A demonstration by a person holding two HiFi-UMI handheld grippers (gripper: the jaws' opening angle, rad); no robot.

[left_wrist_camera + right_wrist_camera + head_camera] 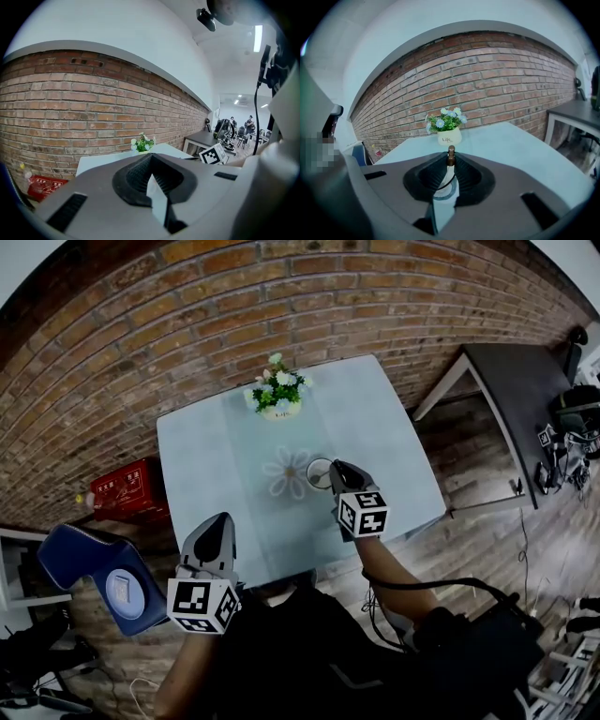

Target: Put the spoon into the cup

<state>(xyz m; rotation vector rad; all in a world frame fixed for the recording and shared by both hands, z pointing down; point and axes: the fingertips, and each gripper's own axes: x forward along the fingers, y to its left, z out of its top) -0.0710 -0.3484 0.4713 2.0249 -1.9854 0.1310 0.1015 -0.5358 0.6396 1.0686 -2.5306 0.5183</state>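
A light blue table carries a small cup near its middle. My right gripper hovers right beside and above the cup, its jaws shut on the spoon. In the right gripper view the spoon's brown handle end sticks up between the fingertips, and the cup's rim shows through the gap below them. The spoon's bowl is hidden. My left gripper hangs off the table's near edge with nothing in it; its jaws meet at the tips.
A white pot of flowers stands at the table's far edge, straight ahead of the right gripper. A flower pattern lies left of the cup. A red crate and blue chair sit left, a dark table right.
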